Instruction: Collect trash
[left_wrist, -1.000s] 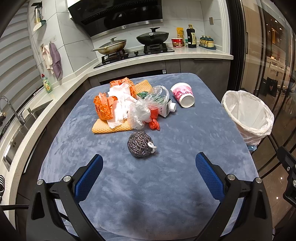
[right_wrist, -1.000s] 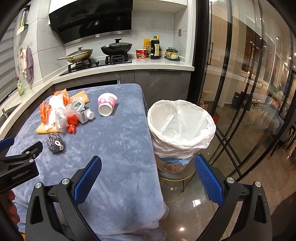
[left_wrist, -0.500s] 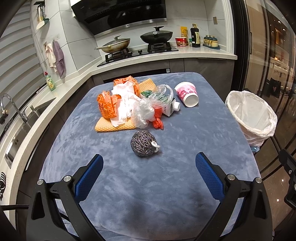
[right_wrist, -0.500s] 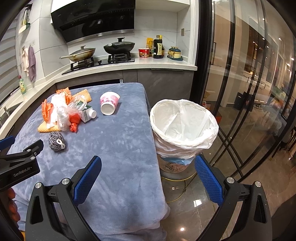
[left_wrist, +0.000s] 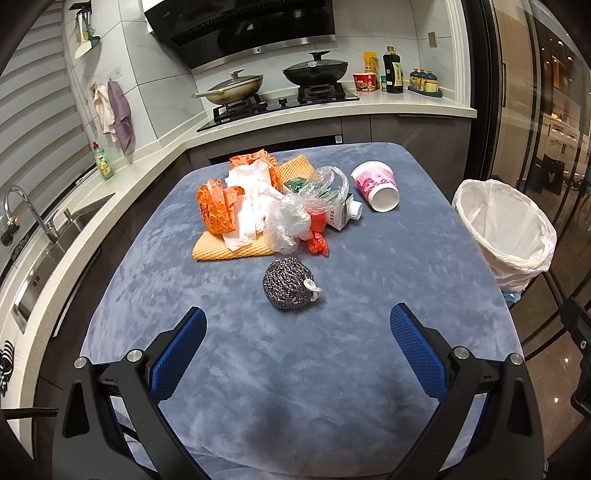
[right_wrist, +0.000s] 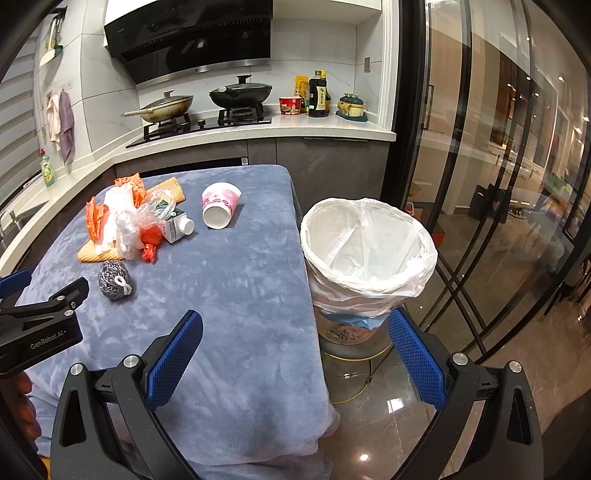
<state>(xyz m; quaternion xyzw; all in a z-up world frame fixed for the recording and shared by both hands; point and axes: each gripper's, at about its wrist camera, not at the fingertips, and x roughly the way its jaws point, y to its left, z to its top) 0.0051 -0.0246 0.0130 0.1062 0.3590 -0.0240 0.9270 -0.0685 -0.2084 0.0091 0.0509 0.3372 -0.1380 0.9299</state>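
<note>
A pile of trash lies on the blue-grey table cloth (left_wrist: 295, 369): orange wrappers (left_wrist: 216, 208), white paper towel (left_wrist: 249, 199), a clear plastic bag (left_wrist: 290, 223), a small carton (left_wrist: 341, 214), a pink paper cup (left_wrist: 376, 184) on its side and a steel wool scourer (left_wrist: 288, 282). My left gripper (left_wrist: 297, 349) is open and empty, just short of the scourer. My right gripper (right_wrist: 295, 354) is open and empty at the table's right edge, beside the white-lined bin (right_wrist: 365, 251). The scourer also shows in the right wrist view (right_wrist: 114, 278).
A yellow cloth (left_wrist: 236, 249) lies under the pile. The bin stands on the floor right of the table (left_wrist: 506, 225). A kitchen counter with a hob and pans (left_wrist: 280, 96) runs behind, a sink (left_wrist: 44, 229) at the left. Glass doors (right_wrist: 498, 166) stand at the right.
Both grippers have moved slightly forward toward the table; the scourer and pile look a little nearer. Nothing on the table has moved.
</note>
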